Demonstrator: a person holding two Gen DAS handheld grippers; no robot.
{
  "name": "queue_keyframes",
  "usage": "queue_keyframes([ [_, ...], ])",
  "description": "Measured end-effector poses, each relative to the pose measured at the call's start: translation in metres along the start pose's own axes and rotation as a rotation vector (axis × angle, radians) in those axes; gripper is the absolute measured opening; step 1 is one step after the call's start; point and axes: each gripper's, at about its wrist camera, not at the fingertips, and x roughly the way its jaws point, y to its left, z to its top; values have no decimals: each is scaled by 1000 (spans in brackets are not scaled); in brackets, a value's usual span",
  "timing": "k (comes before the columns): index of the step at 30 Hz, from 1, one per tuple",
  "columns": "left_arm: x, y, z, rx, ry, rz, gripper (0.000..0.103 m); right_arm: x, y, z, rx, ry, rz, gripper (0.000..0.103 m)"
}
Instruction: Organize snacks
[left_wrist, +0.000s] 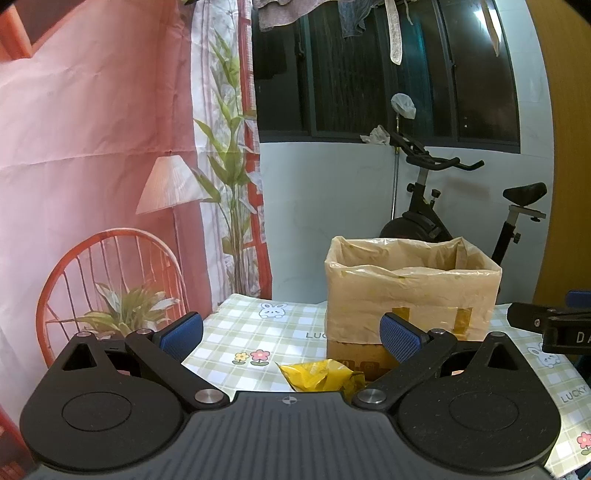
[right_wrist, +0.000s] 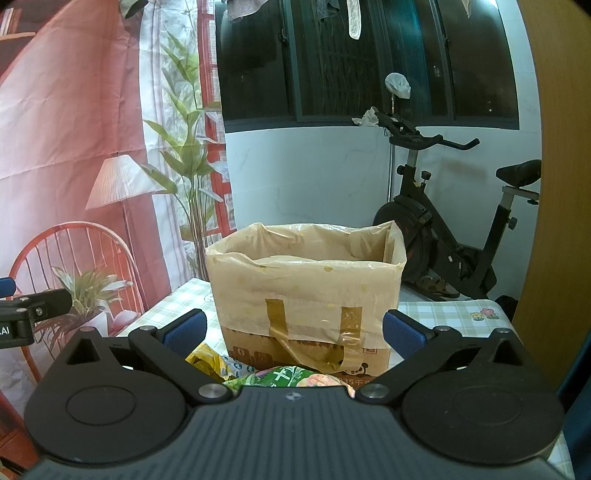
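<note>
While both grippers gape, snacks seemingly wait

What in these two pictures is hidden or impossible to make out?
- Inside of the lined box: both views sit too low to see in.
- Green snack packet, right wrist view: mostly behind the gripper body.
- Yellow snack packet, left wrist view: lower part cut off likewise; print unreadable.

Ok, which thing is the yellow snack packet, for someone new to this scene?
On the checked tablecloth stands a plastic-lined cardboard box. The yellow snack packet lies at its base, on the left. Unlike the green packet beside it, it is plain crinkled yellow.
</note>
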Motion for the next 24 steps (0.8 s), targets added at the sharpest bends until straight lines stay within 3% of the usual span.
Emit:
queue_keyframes([
  [24,2,2,0,-13,9,-1,103,1,2,-2,-3,5,1,103],
])
